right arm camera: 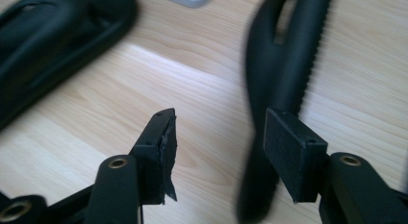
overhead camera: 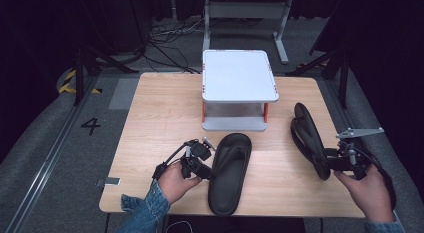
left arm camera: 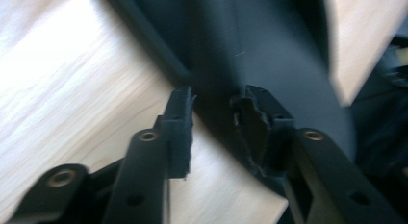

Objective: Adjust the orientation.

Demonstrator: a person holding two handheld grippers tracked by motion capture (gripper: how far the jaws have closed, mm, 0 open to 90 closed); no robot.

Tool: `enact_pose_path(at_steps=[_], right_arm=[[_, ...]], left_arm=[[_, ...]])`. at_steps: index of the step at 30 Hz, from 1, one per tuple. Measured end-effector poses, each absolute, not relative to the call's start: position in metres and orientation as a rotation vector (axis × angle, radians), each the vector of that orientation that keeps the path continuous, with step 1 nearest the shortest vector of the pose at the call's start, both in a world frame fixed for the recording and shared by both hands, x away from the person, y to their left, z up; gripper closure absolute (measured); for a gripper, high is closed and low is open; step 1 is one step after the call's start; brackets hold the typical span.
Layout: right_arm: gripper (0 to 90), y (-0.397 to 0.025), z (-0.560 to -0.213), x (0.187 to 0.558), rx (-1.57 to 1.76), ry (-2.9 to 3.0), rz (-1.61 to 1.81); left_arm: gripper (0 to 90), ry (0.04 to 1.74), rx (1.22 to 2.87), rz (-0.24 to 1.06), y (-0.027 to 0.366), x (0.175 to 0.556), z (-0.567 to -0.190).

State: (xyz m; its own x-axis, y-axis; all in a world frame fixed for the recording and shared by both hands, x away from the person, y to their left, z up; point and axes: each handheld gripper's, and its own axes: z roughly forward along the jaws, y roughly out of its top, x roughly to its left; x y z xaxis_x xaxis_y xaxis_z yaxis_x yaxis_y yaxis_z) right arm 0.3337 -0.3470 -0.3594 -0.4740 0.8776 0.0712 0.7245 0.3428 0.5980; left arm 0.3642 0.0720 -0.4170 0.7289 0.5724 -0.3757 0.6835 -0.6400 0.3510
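High view: a wooden surface [overhead camera: 160, 108] carries a small white stand [overhead camera: 239, 75] at its far middle and two black slippers. One slipper [overhead camera: 229, 173] lies flat, sole down, near the front edge, with its toe toward the stand. The other slipper [overhead camera: 308, 138] is at the right side, turned up on its edge; I cannot tell from here if it rests on the surface or is a little lifted.

The left hand-held gripper [overhead camera: 206, 158] is just beside the left rim of the flat slipper, held by the left hand [overhead camera: 176, 182]. In the left gripper view its jaws stand apart with a narrow gap, and the slipper [left arm camera: 269, 56] fills the space ahead of them. The right jaw tip overlaps the dark rubber, so I cannot tell if it touches. The picture is blurred and the slipper is cut off at the top.

The right hand-held gripper [overhead camera: 325, 160], in the right hand [overhead camera: 370, 193], meets the heel end of the tilted slipper. In the right gripper view the jaws are wide. The tilted slipper [right arm camera: 284, 75] passes in front of the right pad and is blurred; its toothed sole edge shows at the right. It seems to lie against that pad only, well apart from the left one. The flat slipper [right arm camera: 53, 36] shows at the upper left, cut off by the frame.
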Motion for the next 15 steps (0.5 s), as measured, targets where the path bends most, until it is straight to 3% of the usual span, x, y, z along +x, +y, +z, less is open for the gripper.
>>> enact_pose_path(at_steps=[11, 15], right_arm=[[53.0, -0.212, -0.416, 0.35, 1.21, 2.717, 0.81], [55.7, -0.187, -0.43, 0.357, 1.179, 2.749, 0.714]], left_arm=[[59.5, 0.948, 2.505, -0.236, 0.061, 0.359, -0.419], [59.0, 0.946, 2.517, -0.219, 0.06, 0.357, -0.418]])
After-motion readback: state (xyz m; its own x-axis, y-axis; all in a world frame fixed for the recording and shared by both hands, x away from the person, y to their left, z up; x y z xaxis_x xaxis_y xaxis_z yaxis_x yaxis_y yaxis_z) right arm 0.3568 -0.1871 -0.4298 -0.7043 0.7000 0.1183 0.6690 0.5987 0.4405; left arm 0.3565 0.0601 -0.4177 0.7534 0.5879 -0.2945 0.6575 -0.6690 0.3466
